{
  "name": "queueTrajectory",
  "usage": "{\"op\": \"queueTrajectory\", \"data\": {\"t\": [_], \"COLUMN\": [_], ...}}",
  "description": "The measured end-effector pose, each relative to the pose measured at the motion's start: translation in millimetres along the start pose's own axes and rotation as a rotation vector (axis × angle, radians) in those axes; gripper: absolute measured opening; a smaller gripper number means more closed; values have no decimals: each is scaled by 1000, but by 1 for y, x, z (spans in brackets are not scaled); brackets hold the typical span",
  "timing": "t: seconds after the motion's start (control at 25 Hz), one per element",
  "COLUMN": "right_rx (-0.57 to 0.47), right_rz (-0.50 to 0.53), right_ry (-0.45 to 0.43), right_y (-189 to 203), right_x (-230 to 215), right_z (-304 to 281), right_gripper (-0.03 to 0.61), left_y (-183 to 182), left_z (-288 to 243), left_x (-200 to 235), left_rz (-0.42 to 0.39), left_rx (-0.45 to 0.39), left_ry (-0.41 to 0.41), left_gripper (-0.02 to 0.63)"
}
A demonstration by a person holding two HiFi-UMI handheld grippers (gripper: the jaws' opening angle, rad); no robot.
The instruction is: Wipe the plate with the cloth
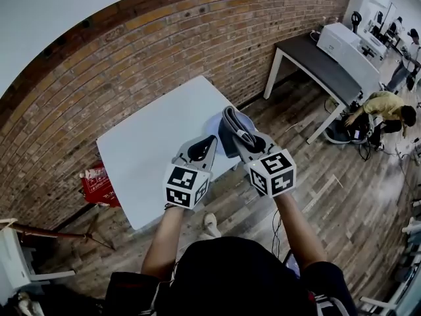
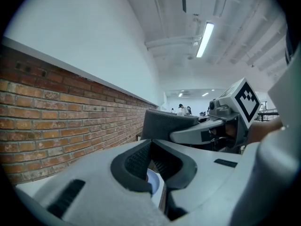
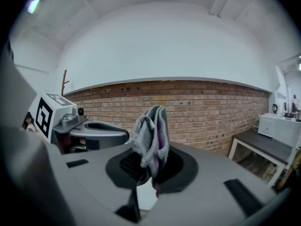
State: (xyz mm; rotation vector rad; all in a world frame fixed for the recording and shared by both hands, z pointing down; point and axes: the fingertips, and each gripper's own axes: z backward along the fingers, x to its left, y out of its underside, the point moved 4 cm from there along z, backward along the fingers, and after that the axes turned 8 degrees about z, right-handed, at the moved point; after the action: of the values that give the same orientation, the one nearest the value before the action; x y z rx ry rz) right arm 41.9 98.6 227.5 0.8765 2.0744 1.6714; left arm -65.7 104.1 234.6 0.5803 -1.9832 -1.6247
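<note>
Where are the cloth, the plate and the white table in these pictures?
cloth (image 3: 150, 138): right gripper view, on its folded grey middle.
plate (image 1: 212, 129): head view, on its pale blue left part.
white table (image 1: 154, 150): head view, on its bare top.

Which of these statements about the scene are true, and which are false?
1. The right claw grips a grey cloth. True.
2. The table under both claws is black. False: it is white.
3. The wall behind that table is brick. True.
4. The left claw stands wide open. False: its jaws are shut.
</note>
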Motion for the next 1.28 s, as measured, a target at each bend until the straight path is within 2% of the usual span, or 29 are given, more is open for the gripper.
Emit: {"op": "queueTrajectory", "data": {"t": [0.24,0.72,1.28], "right_rx": [-19,-52,-73], "right_rz": [8,-5,0], "right_ry": [-10,10,27], "right_y": [2,15,27], "right_x": [7,9,16], "right_z": [28,85,115], "right_gripper": [44,44,44], "left_y": [2,7,17], "left_z": [13,31,43], "left_x": [-24,-77,-106], "left_rz": [-9,-22,-42], "left_rx": [-11,-42,-40], "left_ry": [-41,-64,-61], "left_gripper": [18,20,20]}}
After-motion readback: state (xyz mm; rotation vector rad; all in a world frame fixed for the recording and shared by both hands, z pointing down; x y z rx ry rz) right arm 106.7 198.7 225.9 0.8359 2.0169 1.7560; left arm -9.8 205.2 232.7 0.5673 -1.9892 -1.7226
